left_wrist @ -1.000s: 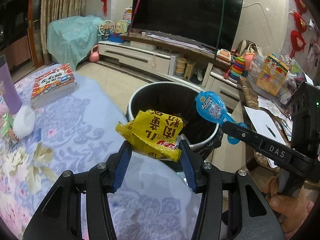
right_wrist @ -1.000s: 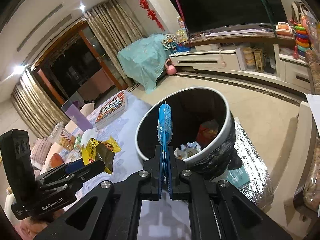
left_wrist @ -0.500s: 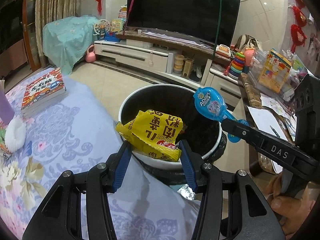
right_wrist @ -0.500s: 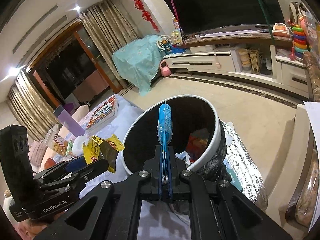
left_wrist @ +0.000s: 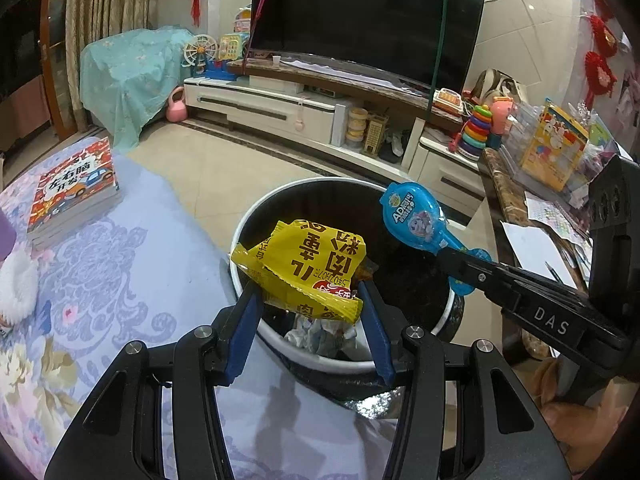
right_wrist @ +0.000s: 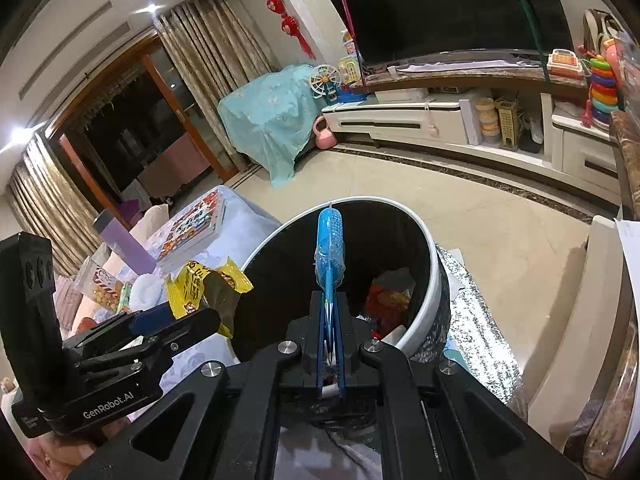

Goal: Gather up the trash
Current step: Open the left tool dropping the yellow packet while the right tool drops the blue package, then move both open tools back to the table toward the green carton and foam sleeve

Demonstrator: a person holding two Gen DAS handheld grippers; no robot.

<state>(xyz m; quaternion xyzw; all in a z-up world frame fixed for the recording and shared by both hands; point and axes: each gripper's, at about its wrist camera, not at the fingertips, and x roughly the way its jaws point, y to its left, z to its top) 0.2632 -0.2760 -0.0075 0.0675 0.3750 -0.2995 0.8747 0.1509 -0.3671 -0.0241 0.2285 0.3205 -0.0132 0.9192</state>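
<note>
My left gripper (left_wrist: pixel 308 300) is shut on a crumpled yellow snack wrapper (left_wrist: pixel 308 256), its blue pads pressing both sides, and holds it over the near rim of a black trash bin (left_wrist: pixel 340 362) with a white lip. From the right, my right gripper (left_wrist: pixel 444 252) reaches in, shut on the stem of a flat blue candy wrapper (left_wrist: pixel 412 216) above the bin's mouth. In the right wrist view the blue wrapper (right_wrist: pixel 330 240) stands edge-on from the right gripper (right_wrist: pixel 330 312) over the bin (right_wrist: pixel 432 264), with the left gripper (right_wrist: pixel 188 316) and yellow wrapper (right_wrist: pixel 200 284) at the left. Trash lies inside the bin.
The bin stands on a silver foil mat (right_wrist: pixel 480 332) beside a table with a floral cloth (left_wrist: pixel 120 280). On it lie a book (left_wrist: pixel 72 188), a white fluffy lump (left_wrist: pixel 16 284), a purple box (right_wrist: pixel 124 244) and a snack bag (right_wrist: pixel 104 284). A cluttered side table (left_wrist: pixel 532 240) is at the right.
Both grippers have moved forward toward the bin, which now sits nearer and more directly under the two wrappers. Both grips are unchanged.
</note>
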